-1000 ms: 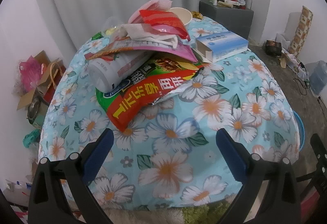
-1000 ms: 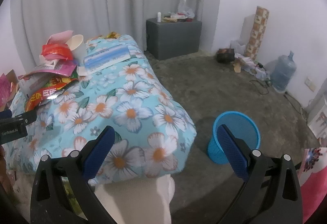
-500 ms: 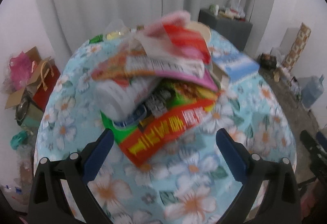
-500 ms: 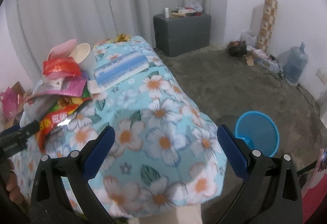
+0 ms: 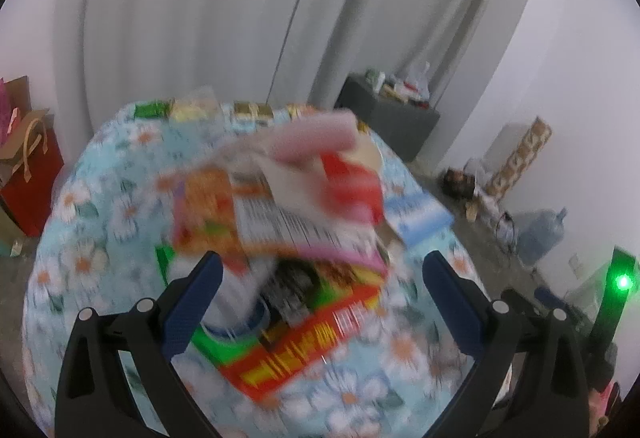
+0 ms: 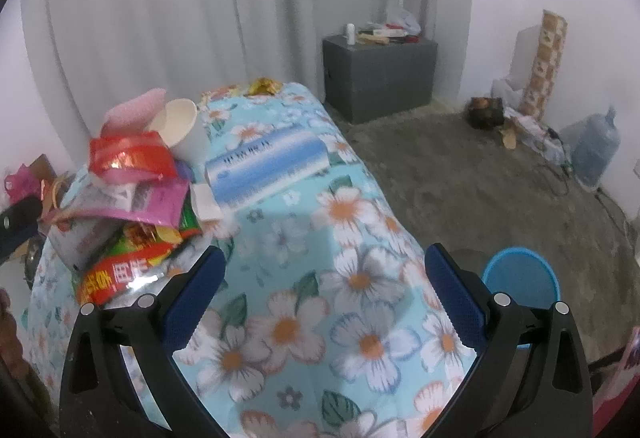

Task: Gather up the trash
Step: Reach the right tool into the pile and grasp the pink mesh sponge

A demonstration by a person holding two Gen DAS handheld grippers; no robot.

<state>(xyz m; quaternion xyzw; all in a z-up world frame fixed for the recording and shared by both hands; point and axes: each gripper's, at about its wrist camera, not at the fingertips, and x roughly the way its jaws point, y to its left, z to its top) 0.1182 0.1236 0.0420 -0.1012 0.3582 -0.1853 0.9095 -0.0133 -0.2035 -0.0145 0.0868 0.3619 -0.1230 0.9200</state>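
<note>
wrapper pile point(image 6: 128, 198) on the table's point(image 6: 320, 318) left side — box point(image 6: 266, 166) just right, bin point(image 6: 520, 276) on the floor right.

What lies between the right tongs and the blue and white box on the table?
Only bare floral tablecloth lies between the right tongs and the blue and white box; the right wrist view shows it.

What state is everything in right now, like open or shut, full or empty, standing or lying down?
left gripper: open, empty, over the wrapper pile.
right gripper: open, empty, above the floral cloth.
wrapper pile: heaped loosely on the table, untouched.
paper cup: tipped on its side, looks empty.
blue-and-white box: lying flat, one end flap open.
blue bin: upright on the floor, inside hidden.
water jug: upright by the wall.
</note>
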